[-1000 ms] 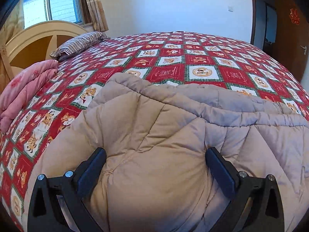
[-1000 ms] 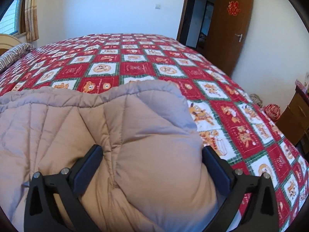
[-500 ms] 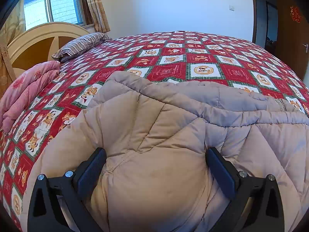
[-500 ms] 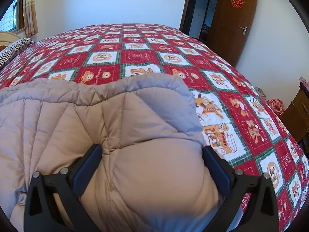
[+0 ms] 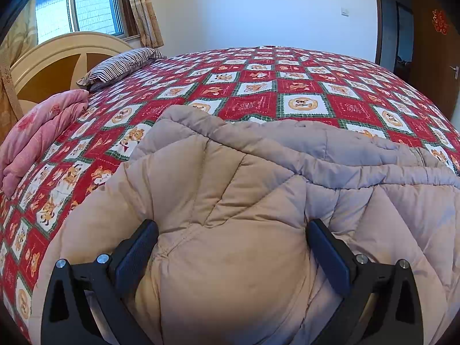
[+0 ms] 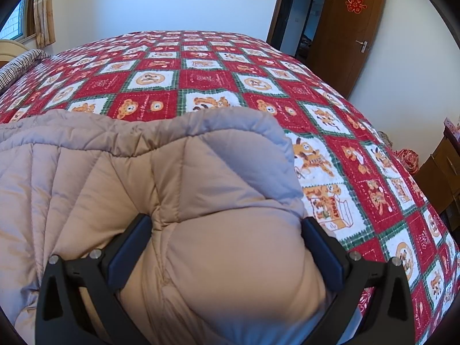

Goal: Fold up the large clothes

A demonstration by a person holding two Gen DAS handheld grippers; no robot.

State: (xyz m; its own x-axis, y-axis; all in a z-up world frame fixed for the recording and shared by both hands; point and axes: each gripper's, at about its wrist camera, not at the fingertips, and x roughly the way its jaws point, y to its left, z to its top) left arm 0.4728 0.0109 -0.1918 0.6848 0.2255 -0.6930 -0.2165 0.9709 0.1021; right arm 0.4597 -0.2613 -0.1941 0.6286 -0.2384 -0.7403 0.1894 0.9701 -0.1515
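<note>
A puffy beige quilted coat (image 5: 258,178) lies on the bed's near side, spread across both views. In the right wrist view the coat (image 6: 115,178) ends in a rounded corner at the right. My left gripper (image 5: 231,227) rests on it with its jaws wide apart, and padded fabric bulges up between the black fingers (image 5: 138,247). My right gripper (image 6: 227,221) stands the same way, open, with a thick bulge of coat between its fingers (image 6: 322,253). The coat's part beneath both grippers is hidden.
The bed carries a red, white and green bear-patterned cover (image 5: 287,86). A folded pink quilt (image 5: 37,132), a striped pillow (image 5: 123,66) and a cream headboard (image 5: 57,60) are at the left. A brown door (image 6: 345,28) and a wooden cabinet (image 6: 442,172) stand to the right.
Both wrist views have shifted slightly, with more of the window and far wall showing. The coat stays bulged between both pairs of fingers, and the jaw width is unchanged.
</note>
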